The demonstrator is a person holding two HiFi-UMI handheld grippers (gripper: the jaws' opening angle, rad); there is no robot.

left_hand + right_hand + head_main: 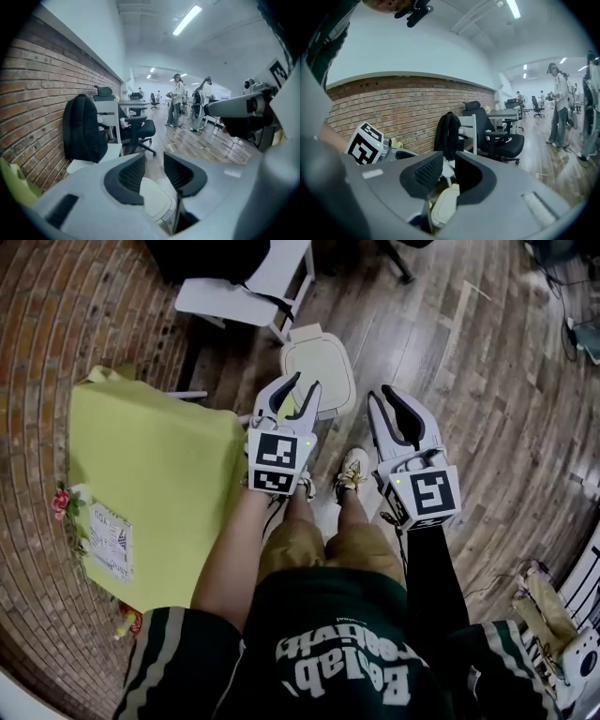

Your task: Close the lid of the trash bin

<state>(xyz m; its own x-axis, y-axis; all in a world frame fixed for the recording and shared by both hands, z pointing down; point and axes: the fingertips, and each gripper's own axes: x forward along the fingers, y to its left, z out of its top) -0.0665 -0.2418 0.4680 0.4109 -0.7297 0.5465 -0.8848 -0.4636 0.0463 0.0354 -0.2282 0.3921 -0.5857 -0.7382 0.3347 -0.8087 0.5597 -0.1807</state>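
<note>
The cream plastic trash bin point(319, 369) with rounded corners stands on the wooden plank floor point(469, 371), near the table under a yellow-green cloth point(159, 474), and its lid lies flat on top. The left gripper point(305, 385) hangs over the bin's near edge, jaws apart with nothing between them. The right gripper point(382, 396), just beside it, is also released and empty.
</note>
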